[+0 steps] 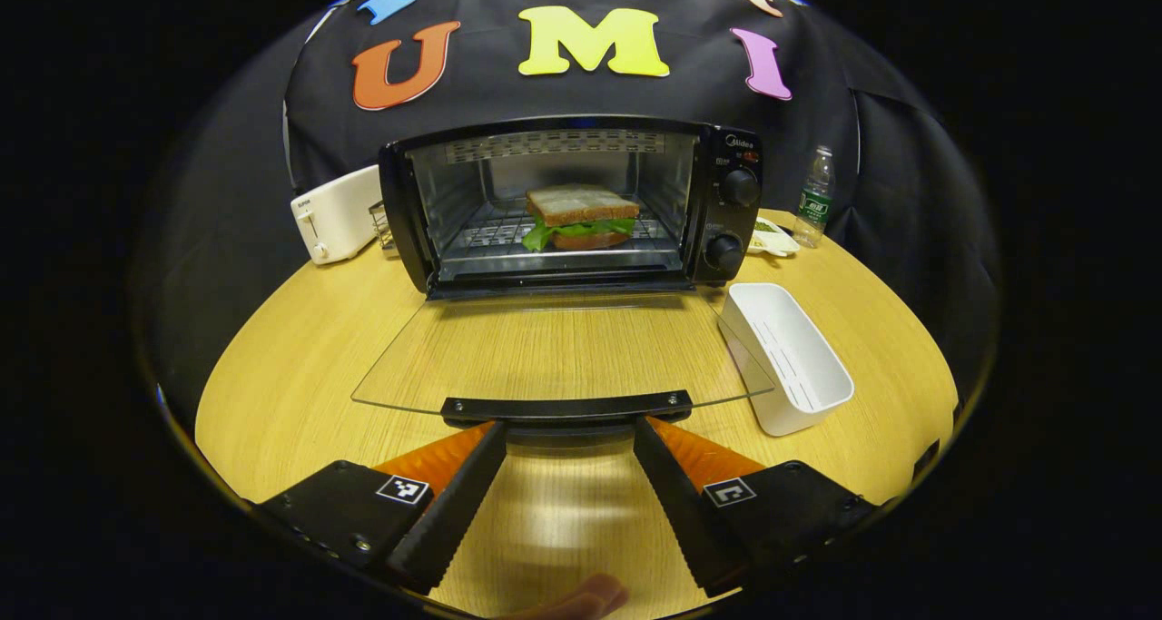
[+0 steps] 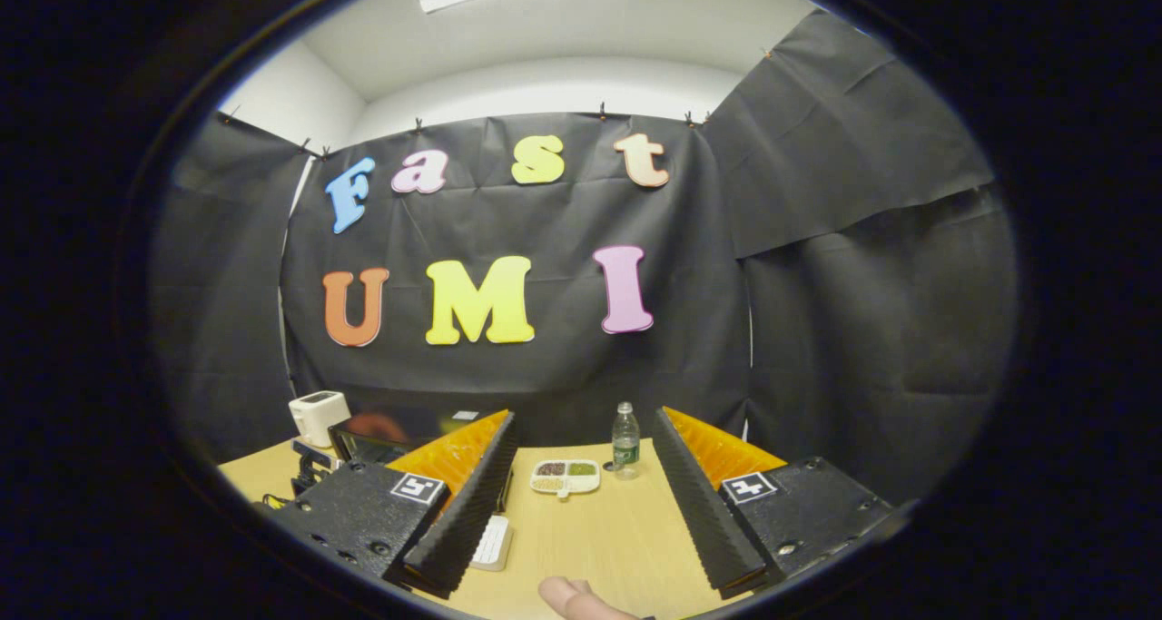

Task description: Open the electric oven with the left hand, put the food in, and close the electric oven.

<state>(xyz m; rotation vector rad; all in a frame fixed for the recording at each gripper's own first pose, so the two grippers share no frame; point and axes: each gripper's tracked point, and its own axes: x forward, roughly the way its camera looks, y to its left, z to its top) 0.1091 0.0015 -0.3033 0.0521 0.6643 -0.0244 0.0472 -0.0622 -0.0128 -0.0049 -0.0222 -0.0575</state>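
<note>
The black electric oven (image 1: pixel 726 193) stands at the back of the round wooden table (image 1: pixel 300 375). Its glass door (image 1: pixel 554 352) lies folded flat toward me, the black handle (image 1: pixel 567 408) at its near edge. Inside, a sandwich (image 1: pixel 578 216) with lettuce rests on the wire rack. My left gripper (image 1: pixel 569 428) is open, fingertips just at the handle's near side, nothing between them. In the right gripper view my right gripper (image 2: pixel 581 461) is open and empty, held higher and aimed at the wall, with the oven's top (image 2: pixel 372 438) low on its left.
A white toaster (image 1: pixel 334 213) sits left of the oven. On the right are an empty white rectangular tray (image 1: pixel 788 357), a small snack plate (image 2: pixel 565 477) and a water bottle (image 2: pixel 625 438). A person's fingertip (image 1: pixel 581 597) shows at the bottom.
</note>
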